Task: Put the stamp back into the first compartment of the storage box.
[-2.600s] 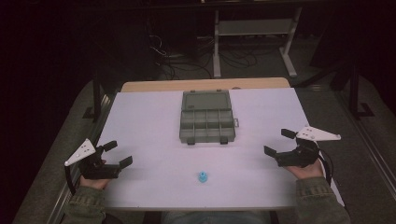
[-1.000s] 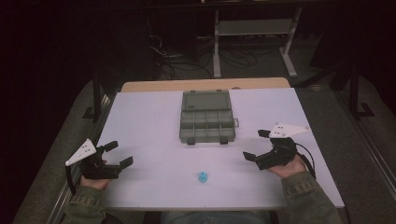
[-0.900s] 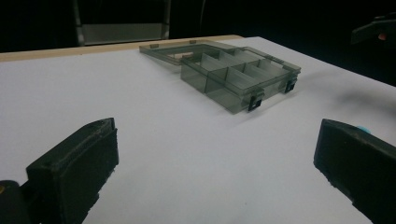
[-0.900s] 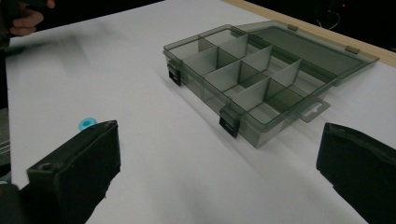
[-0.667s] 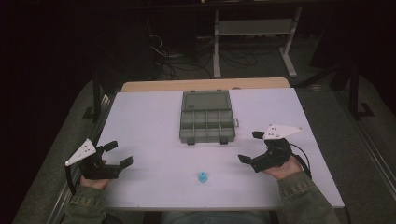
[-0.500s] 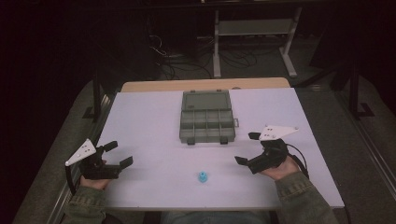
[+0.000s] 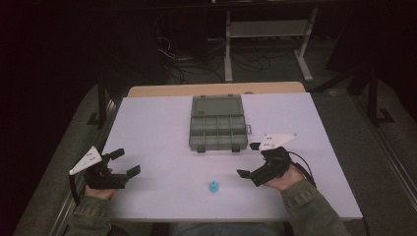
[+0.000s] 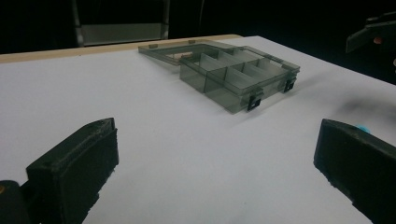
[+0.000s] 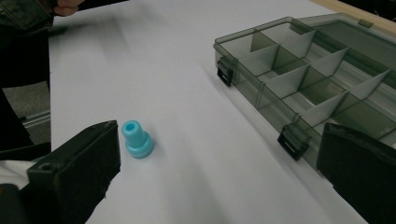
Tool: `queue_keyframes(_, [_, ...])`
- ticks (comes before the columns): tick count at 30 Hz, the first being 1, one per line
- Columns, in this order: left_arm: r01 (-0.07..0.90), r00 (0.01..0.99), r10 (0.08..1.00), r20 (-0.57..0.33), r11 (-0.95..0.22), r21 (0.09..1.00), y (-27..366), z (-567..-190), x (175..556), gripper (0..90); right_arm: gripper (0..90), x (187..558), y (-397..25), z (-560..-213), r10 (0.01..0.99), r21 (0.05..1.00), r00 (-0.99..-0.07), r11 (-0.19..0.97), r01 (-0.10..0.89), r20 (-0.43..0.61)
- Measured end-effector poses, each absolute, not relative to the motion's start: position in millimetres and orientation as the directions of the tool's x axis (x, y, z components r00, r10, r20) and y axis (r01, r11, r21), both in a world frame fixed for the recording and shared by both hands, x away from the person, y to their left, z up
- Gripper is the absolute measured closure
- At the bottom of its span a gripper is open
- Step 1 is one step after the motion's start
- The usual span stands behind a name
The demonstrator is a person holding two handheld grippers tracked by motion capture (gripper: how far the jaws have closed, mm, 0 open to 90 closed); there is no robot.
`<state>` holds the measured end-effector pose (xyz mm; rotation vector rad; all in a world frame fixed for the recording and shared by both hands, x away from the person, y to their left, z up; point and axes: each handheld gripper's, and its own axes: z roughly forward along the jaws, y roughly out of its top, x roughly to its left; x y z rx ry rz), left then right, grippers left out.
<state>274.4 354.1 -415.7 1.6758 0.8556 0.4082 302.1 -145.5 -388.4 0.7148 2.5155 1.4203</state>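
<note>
A small blue plastic piece (image 7: 213,186) stands upright on the white table (image 7: 157,123) near the front middle. In the right gripper view the blue piece (image 9: 136,139) is just beside my left-hand jaw. My right gripper (image 7: 247,160) is open and empty, a little to the right of the piece, jaws pointing left. A smoky grey compartment box (image 7: 218,130) lies open at the table's middle, lid folded back, its compartments looking empty. My left gripper (image 7: 127,162) rests open and empty at the front left. In the left gripper view the box (image 8: 238,77) is ahead to the right.
A wooden strip (image 7: 216,89) borders the table's far edge. Beyond it the dark floor holds cables and a metal rack (image 7: 268,29). The box's two front latches (image 9: 293,140) hang open toward the front.
My right gripper has moved left and nearer the front middle, from the table's right edge to just beside the blue piece. The left gripper has stayed put.
</note>
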Motion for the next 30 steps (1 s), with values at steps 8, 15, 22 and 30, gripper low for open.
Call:
queue_keyframes(8, [0.325, 0.673, 0.72, -0.17, -0.082, 0.942, 354, -416, 274, 0.0, 0.0, 302, -131, -391, 0.45, 0.831, -0.888, 0.457, 0.318, 0.092])
queue_keyframes(15, [0.322, 0.673, 0.72, -0.169, -0.08, 0.943, 354, -416, 274, 0.0, 0.0, 300, -119, -395, 0.432, 0.824, -0.896, 0.467, 0.32, 0.103])
queue_keyframes(22, [0.324, 0.672, 0.72, -0.172, -0.077, 0.943, 354, -415, 274, 0.0, 0.0, 299, -107, -398, 0.407, 0.816, -0.908, 0.489, 0.31, 0.101])
queue_keyframes(30, [0.325, 0.673, 0.719, -0.174, -0.076, 0.943, 354, -415, 274, 0.0, 0.0, 299, -94, -405, 0.385, 0.798, -0.916, 0.513, 0.316, 0.116])
